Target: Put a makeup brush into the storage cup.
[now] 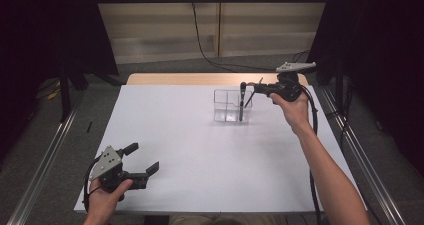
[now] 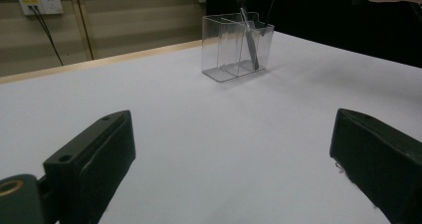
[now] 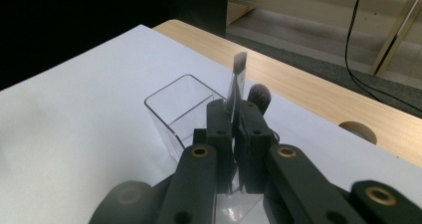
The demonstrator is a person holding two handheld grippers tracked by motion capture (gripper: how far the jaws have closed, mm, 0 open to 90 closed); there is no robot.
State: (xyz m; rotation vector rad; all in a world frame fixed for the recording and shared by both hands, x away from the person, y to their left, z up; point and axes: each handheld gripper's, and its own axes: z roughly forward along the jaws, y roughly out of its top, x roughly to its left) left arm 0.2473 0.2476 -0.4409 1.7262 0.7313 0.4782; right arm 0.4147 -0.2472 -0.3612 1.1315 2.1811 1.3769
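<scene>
Stretching across the scene is the white tabletop (image 1: 200, 155), with a strip of bare wood showing along its far edge. On its far right part stands the clear organiser (image 1: 231, 106), a see-through box split into compartments, upright on the white surface. The left gripper view has it too (image 2: 234, 50), well off toward the far side.

Over to the person's right hand (image 1: 295, 110), raised at the organiser's right side. The right gripper (image 1: 260, 89) reaches in level above the box's top edge, and its fingers (image 3: 219, 129) are pressed together on a thin flat brush (image 3: 238, 72), whose angled tip pokes up above them. Just behind, a round-tipped brush (image 3: 260, 98) stands in the organiser; from above it shows as a dark handle (image 1: 242, 102) upright in the front right compartment, its head clear of the rim.

And the left gripper (image 1: 142, 160) sits low at the near left corner of the tabletop, held in the left hand (image 1: 107, 195), well apart from the organiser. Its fingers (image 2: 94, 159) stand wide apart, bare tabletop between them, gripping nothing.
</scene>
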